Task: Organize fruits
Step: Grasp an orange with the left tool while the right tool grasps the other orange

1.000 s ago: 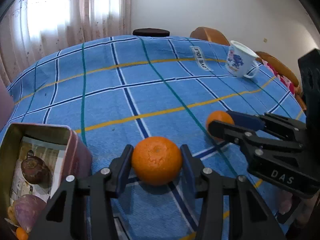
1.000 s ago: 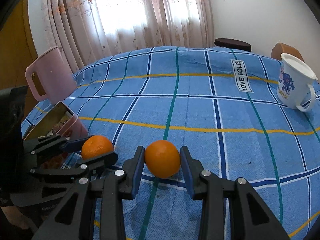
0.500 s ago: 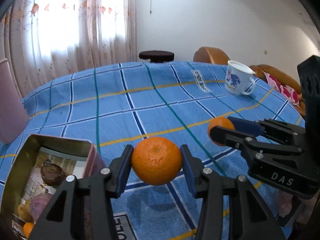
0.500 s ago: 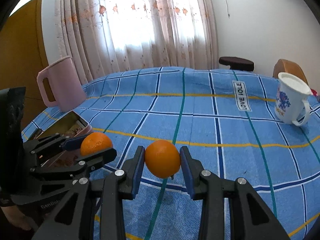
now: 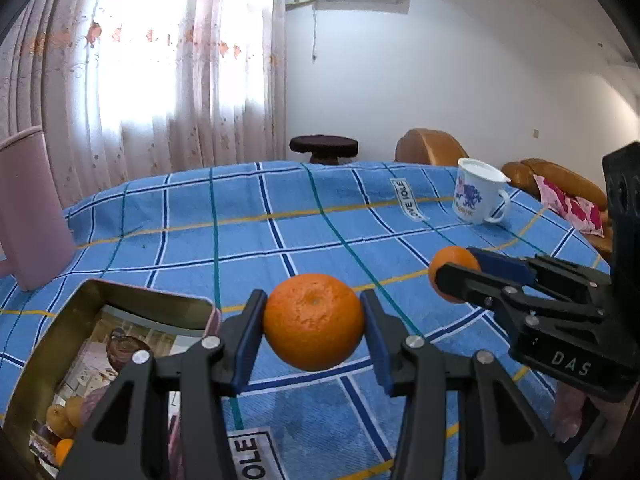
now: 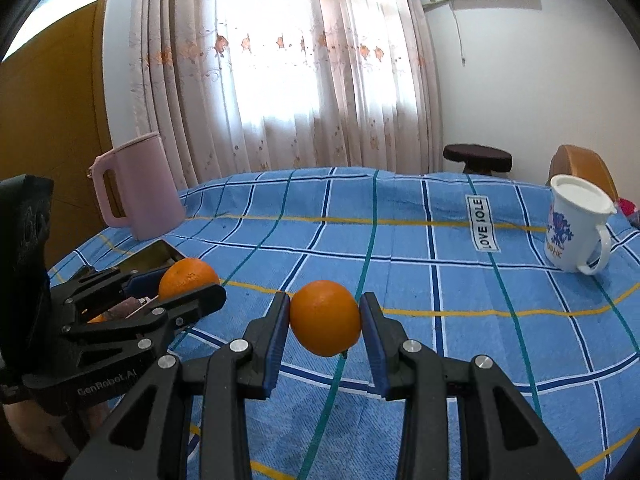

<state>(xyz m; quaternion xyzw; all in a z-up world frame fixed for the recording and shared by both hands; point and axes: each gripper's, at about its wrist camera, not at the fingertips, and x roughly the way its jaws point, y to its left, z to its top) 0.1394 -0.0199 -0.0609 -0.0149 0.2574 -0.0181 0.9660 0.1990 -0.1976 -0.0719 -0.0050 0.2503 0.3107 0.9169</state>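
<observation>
My left gripper is shut on a large orange, held above the blue checked tablecloth. My right gripper is shut on a smaller orange, also clear of the cloth. Each gripper shows in the other's view: the right gripper with its orange at the right, the left gripper with its orange at the left. An open metal tin at lower left holds several fruits, among them small oranges and dark purple ones.
A pink jug stands at the table's far left, just beyond the tin. A white printed mug stands at the far right. Beyond the table are a dark stool, brown chairs and curtains.
Both grippers have risen with their oranges and tilted upward, so more of the room shows. The tin has slid lower and left in the left wrist view.
</observation>
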